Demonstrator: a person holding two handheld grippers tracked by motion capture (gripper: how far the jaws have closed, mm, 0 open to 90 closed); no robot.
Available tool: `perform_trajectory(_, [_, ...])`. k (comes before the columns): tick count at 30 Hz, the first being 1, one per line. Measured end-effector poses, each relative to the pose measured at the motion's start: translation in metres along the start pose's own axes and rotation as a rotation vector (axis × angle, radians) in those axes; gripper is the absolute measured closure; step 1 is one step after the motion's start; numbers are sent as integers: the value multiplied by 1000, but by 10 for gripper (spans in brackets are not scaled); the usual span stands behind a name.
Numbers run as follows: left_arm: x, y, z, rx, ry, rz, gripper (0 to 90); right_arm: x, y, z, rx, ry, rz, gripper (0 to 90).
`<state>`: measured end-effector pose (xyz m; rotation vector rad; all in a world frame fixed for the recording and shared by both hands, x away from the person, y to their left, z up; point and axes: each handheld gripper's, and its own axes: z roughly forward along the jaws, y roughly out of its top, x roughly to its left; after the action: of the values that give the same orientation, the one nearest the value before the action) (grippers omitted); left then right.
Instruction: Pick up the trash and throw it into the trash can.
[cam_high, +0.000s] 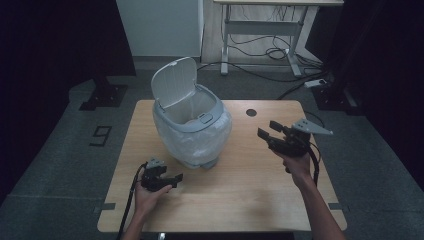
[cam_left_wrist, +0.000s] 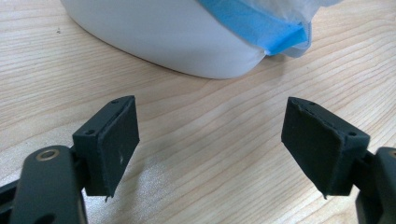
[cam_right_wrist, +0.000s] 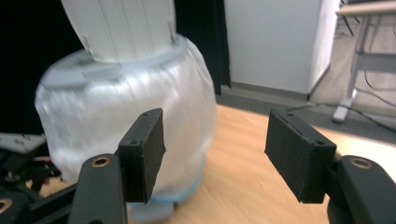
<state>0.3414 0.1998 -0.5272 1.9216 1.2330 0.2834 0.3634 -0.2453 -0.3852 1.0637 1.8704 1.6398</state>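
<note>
A small white bin (cam_high: 192, 131) with its lid (cam_high: 172, 82) raised stands left of centre on the wooden table (cam_high: 240, 190); a thin plastic liner covers its body. My left gripper (cam_high: 172, 179) rests low on the table just in front of the bin, open and holding nothing. Its own view looks at the bin's white base (cam_left_wrist: 177, 42) and a blue band (cam_left_wrist: 261, 28) under the liner, between open jaws (cam_left_wrist: 210, 149). My right gripper (cam_high: 265, 131) is held above the table to the right of the bin, open and empty, with the bin (cam_right_wrist: 126, 126) ahead of its jaws (cam_right_wrist: 215, 149).
The table has a round cable hole (cam_high: 251, 112) at its back edge. Behind it on the grey floor stand a white desk frame (cam_high: 260, 40) and loose cables (cam_high: 280, 75). Dark curtains flank both sides. Bare tabletop lies between and in front of the grippers.
</note>
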Motion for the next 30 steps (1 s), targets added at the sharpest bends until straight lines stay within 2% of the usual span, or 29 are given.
perform_trajectory(4, [1,0,0,-3,2,-2,191,-13,-35,-19,10,-32,41,367])
perform_trajectory(5, [1,0,0,-3,2,-2,191,-17,-49,-25,22,-50,47,367])
perform_trajectory(7, [0,0,0,-5,-1,-3,191,-18,-55,-28,30,-58,48,367])
perform_trajectory(12, [0,0,-1,-13,-6,-8,191,-23,-88,-34,89,-86,51,366])
perform_trajectory(14, [0,0,-1,-16,-9,-11,192,-25,-97,-34,93,-91,58,370])
perform_trajectory(22, [2,1,-3,-27,-7,-18,195,-29,-114,-34,146,-107,64,370])
perform_trajectory(30, [0,3,-7,-41,-7,-9,195,-31,-117,-38,146,-115,70,370])
